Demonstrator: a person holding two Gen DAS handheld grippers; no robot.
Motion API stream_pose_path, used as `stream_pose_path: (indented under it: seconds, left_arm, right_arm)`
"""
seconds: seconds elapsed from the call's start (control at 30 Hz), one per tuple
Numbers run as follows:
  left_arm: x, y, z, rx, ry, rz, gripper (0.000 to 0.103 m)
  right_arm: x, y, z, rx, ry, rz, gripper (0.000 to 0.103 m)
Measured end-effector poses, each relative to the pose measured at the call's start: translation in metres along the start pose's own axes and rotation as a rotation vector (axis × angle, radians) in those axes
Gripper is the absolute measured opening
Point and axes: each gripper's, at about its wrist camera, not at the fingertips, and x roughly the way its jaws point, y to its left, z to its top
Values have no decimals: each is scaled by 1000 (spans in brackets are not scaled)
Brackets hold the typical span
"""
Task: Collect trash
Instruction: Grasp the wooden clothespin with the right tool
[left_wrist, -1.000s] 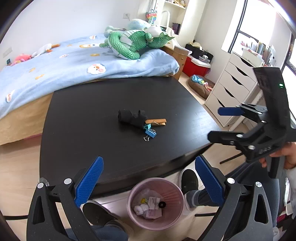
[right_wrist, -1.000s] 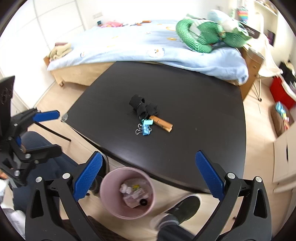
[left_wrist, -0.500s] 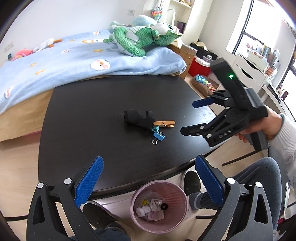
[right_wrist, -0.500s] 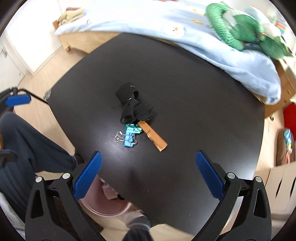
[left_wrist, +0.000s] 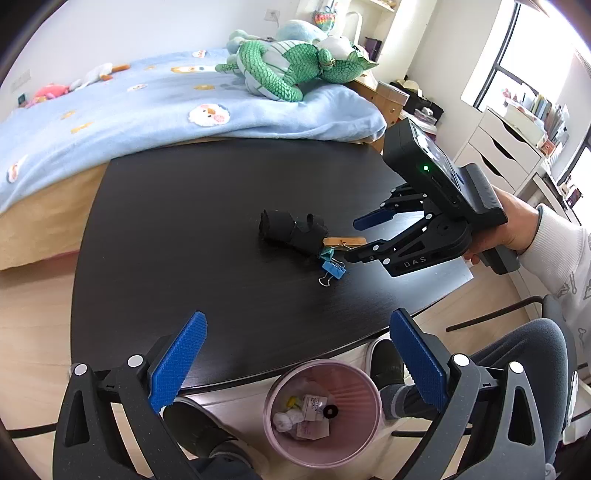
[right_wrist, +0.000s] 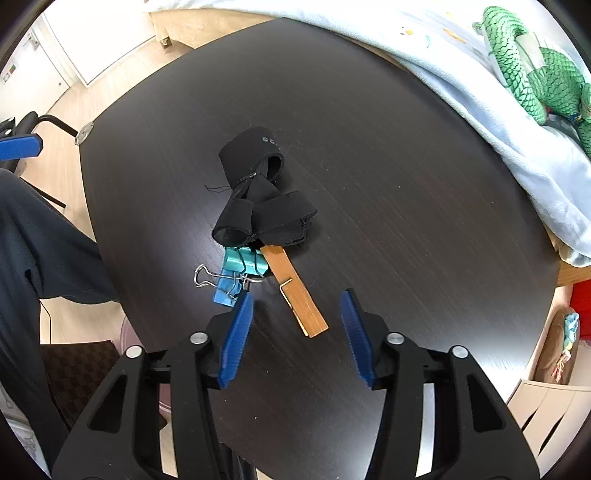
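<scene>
On the black table (left_wrist: 184, 221) lies a small pile: a black fabric strap (right_wrist: 258, 192) (left_wrist: 291, 230), two blue binder clips (right_wrist: 236, 273) (left_wrist: 332, 269) and a wooden clothespin (right_wrist: 295, 291) (left_wrist: 345, 242). My right gripper (right_wrist: 296, 306) (left_wrist: 356, 240) points steeply down over the pile. Its jaws are closing, and the clothespin's near end lies between the blue pads without touching them. My left gripper (left_wrist: 297, 321) hovers wide open over the table's near edge with nothing in it. A pink bin (left_wrist: 321, 410) holding paper scraps stands on the floor below it.
A bed with a blue blanket (left_wrist: 147, 103) and a green plush toy (left_wrist: 291, 70) borders the table's far side. White drawers (left_wrist: 495, 144) stand at the right. A person's legs and shoes (left_wrist: 388, 365) flank the bin, beside a chair (left_wrist: 554, 306).
The right gripper swung in from the right and sank over the pile, and its jaws narrowed around the clothespin's end. The left gripper drifted slightly closer to the table.
</scene>
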Motion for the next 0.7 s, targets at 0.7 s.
stream_pose_path:
  seconds: [0.7]
  left_arm:
    - [5,0,4,-17,3,-17,95]
  right_arm:
    - [-2,-2,-1,39,-17,24,14]
